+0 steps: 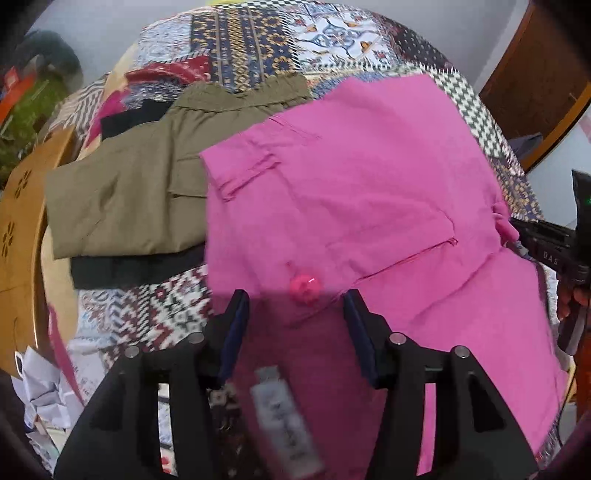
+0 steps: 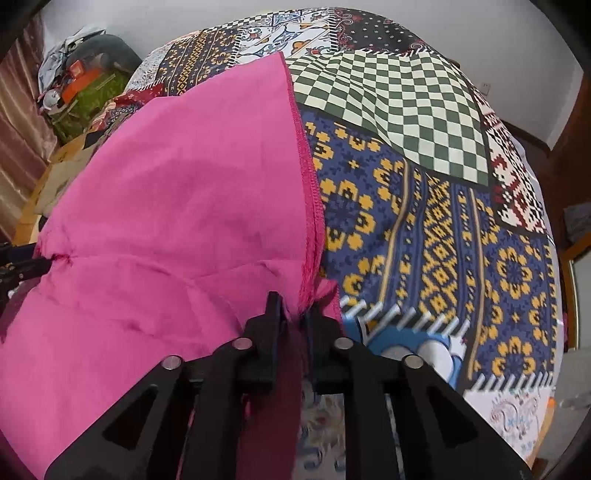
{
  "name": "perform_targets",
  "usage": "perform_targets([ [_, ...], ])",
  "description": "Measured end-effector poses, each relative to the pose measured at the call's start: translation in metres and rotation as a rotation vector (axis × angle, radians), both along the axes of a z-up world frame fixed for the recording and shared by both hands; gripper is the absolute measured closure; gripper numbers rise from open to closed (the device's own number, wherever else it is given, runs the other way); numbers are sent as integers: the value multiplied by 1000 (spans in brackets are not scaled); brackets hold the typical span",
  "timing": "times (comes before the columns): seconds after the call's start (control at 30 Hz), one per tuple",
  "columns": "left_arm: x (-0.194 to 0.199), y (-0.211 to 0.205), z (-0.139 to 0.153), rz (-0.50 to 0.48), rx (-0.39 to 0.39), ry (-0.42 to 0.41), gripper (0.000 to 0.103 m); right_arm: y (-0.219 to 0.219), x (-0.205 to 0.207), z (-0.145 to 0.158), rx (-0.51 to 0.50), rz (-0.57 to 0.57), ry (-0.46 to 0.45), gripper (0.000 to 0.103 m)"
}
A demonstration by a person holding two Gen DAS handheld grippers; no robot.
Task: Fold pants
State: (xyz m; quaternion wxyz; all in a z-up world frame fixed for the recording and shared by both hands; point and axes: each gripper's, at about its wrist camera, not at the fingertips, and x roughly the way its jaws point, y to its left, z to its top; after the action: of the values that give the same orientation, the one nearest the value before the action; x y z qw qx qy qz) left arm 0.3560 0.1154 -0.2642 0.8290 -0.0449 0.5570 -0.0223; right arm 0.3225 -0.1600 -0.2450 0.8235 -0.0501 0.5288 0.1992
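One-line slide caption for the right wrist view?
Right hand-held gripper shut on the pink pants' edge over a patchwork bedspread.

A bed takes up most of both views, covered by a patchwork bedspread (image 2: 424,206) with green-and-white checks, blue-and-yellow flower bands and red-and-white geometric blocks. Behind it runs a plain pale wall (image 2: 461,26). A wooden headboard (image 1: 22,236) with cut-out flower shapes stands along the bed's left edge. Dark brown wooden furniture (image 1: 532,74) rises at the upper right. In the far left corner sits a cluttered pile (image 2: 85,81) of green, orange and grey things beside a brownish curtain (image 2: 18,122). Crumpled paper (image 1: 44,387) lies low at the left.
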Motion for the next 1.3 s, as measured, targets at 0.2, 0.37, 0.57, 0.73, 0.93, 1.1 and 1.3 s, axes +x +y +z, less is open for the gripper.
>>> perform_targets([
  [0.2, -2, 41, 25, 88, 38, -79, 45, -19, -8, 41, 11, -14, -77, 60],
  [0.37, 28, 68, 27, 150, -15, -91, 45, -15, 8, 76, 68, -19, -170, 51],
  [0.57, 71, 70, 5, 131, -37, -56, 45, 7, 49, 78, 104, -6, -193, 48],
  [0.73, 98, 65, -22, 111, -31, -9, 53, 30, 92, 64, 80, 10, -196, 49],
  [0.93, 108, 67, -39, 128, -68, 1, 72, 49, 136, 45, 89, -26, -136, 49],
  [1.1, 107, 62, -39, 139, -29, -24, 80, 53, 161, 33, 134, -112, -142, 52],
  [1.3, 108, 54, -36, 135, 39, -58, 98, 64, 167, 29, 112, -99, -143, 89],
])
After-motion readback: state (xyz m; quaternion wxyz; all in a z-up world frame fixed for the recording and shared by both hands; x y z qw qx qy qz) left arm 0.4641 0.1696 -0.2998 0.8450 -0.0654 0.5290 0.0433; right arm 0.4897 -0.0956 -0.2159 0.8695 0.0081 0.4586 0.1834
